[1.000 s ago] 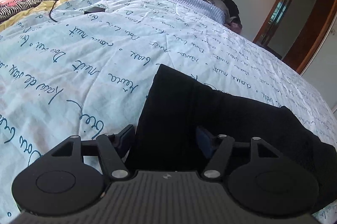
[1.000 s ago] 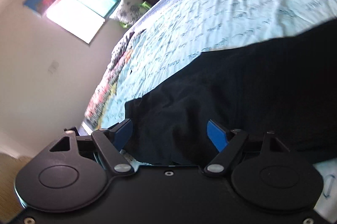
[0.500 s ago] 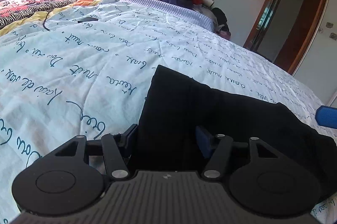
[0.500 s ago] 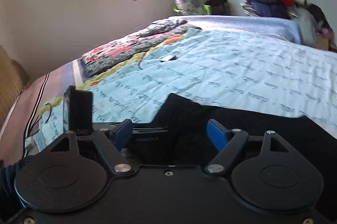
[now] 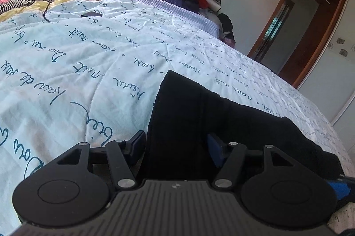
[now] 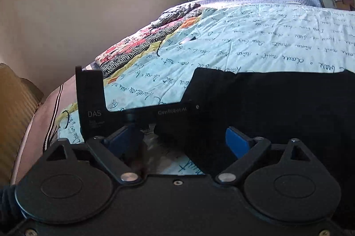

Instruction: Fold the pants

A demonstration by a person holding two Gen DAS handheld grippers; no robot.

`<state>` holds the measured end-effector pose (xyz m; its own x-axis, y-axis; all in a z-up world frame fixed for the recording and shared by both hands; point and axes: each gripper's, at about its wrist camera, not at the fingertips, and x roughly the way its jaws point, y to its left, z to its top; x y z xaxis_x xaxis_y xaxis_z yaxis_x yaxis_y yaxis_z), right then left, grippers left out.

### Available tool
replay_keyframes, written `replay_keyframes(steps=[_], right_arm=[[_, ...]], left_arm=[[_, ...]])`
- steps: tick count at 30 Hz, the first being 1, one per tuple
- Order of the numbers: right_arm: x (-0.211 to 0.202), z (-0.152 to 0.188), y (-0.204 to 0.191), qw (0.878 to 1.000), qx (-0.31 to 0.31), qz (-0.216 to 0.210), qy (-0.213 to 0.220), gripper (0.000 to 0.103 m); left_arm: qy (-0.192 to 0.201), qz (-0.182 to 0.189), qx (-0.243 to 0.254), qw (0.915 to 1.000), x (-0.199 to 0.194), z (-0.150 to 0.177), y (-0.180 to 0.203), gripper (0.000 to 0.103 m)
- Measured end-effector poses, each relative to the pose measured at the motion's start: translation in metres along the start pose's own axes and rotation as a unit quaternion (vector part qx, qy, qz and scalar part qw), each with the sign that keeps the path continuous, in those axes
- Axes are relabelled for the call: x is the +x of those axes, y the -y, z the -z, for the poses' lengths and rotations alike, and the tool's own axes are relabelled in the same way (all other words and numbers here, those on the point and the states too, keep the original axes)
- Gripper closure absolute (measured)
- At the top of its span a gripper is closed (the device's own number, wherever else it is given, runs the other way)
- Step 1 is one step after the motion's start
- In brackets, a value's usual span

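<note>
Where they lie flat on the bedspread (image 5: 66,85), black pants (image 5: 233,123) folded, left claw (image 5: 176,143) wide, right claw (image 6: 184,140) wide.

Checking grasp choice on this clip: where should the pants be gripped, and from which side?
Grip the pants at the near edge, coming in low from the bed's near side. They lie flat on the quilt, already folded, so the layered edge between the left gripper's open jaws is the easiest purchase.

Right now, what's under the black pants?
The black pants lie on the light blue quilt with dark handwriting on it. It shows all around them. The part underneath is covered, so anything hidden there cannot be seen.
</note>
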<state>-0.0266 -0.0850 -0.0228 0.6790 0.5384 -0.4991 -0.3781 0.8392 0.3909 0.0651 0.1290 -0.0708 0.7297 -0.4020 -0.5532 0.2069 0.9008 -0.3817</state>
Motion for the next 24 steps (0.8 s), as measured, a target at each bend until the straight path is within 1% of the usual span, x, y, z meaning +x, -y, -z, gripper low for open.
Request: replay_keyframes(steps=[1, 2, 3, 4, 5, 6, 8, 10, 12, 13, 15, 16, 17, 18, 20, 21, 22, 23, 24], right_arm=[[-0.005, 0.005, 0.001, 1.000, 0.009, -0.005, 0.002, 0.009], [-0.008, 0.010, 0.004, 0.998, 0.042, -0.036, -0.009, 0.010], [-0.009, 0.016, 0.008, 0.994, 0.084, -0.068, -0.020, 0.010], [-0.011, 0.023, 0.010, 0.988, 0.129, -0.084, -0.024, 0.010], [-0.012, 0.028, 0.009, 0.985, 0.152, -0.084, -0.023, 0.010], [-0.014, 0.030, 0.003, 0.986, 0.148, -0.072, -0.017, 0.011], [-0.015, 0.027, -0.008, 0.988, 0.135, -0.069, -0.009, 0.012], [-0.013, 0.019, -0.016, 0.994, 0.104, -0.024, -0.016, 0.012], [-0.014, 0.012, -0.014, 0.996, 0.087, 0.001, -0.006, 0.012], [-0.014, 0.009, -0.012, 0.997, 0.078, 0.024, -0.003, 0.012], [-0.013, 0.006, -0.011, 0.997, 0.041, 0.066, -0.002, 0.012], [-0.016, 0.006, -0.015, 0.996, 0.003, 0.086, 0.009, 0.012], [-0.016, 0.006, -0.021, 0.993, -0.054, 0.105, 0.021, 0.011], [-0.015, 0.009, -0.027, 0.987, -0.106, 0.114, 0.024, 0.011], [-0.008, 0.017, -0.037, 0.975, -0.178, 0.130, 0.017, 0.011], [-0.003, 0.024, -0.044, 0.966, -0.217, 0.138, 0.009, 0.011], [-0.002, 0.030, -0.051, 0.958, -0.251, 0.135, 0.014, 0.011], [-0.002, 0.034, -0.057, 0.953, -0.275, 0.125, 0.026, 0.011], [-0.001, 0.037, -0.061, 0.949, -0.292, 0.117, 0.033, 0.011]], left_arm=[[0.000, 0.001, -0.001, 1.0000, 0.000, 0.000, 0.000, 0.041], [0.001, 0.001, -0.001, 1.0000, 0.000, 0.000, 0.000, 0.040], [0.000, 0.001, 0.000, 1.0000, 0.000, 0.000, 0.000, 0.039], [-0.001, 0.002, 0.001, 1.0000, 0.000, 0.000, 0.000, 0.038], [-0.002, 0.002, 0.001, 1.0000, 0.000, 0.000, 0.000, 0.037], [-0.002, 0.003, 0.001, 1.0000, 0.000, 0.000, 0.000, 0.037], [-0.004, 0.006, -0.004, 1.0000, -0.001, 0.000, -0.001, 0.036], [-0.009, 0.013, -0.016, 0.9997, -0.001, -0.002, -0.004, 0.036], [-0.012, 0.020, -0.027, 0.9994, -0.001, -0.004, -0.006, 0.036], [-0.013, 0.024, -0.033, 0.9991, -0.002, -0.004, -0.006, 0.036], [-0.017, 0.034, -0.055, 0.9978, -0.005, -0.004, -0.009, 0.037], [-0.022, 0.047, -0.074, 0.9959, -0.008, -0.004, -0.012, 0.035], [-0.026, 0.063, -0.100, 0.9927, -0.011, -0.005, -0.016, 0.032], [-0.031, 0.080, -0.125, 0.9884, -0.012, -0.005, -0.020, 0.032], [-0.041, 0.115, -0.188, 0.9746, -0.015, -0.006, -0.033, 0.031], [-0.046, 0.133, -0.223, 0.9646, -0.015, -0.005, -0.041, 0.031], [-0.049, 0.147, -0.251, 0.9554, -0.014, -0.003, -0.048, 0.031], [-0.052, 0.154, -0.269, 0.9492, -0.012, -0.001, -0.054, 0.030], [-0.055, 0.155, -0.272, 0.9481, -0.009, 0.000, -0.057, 0.030]])
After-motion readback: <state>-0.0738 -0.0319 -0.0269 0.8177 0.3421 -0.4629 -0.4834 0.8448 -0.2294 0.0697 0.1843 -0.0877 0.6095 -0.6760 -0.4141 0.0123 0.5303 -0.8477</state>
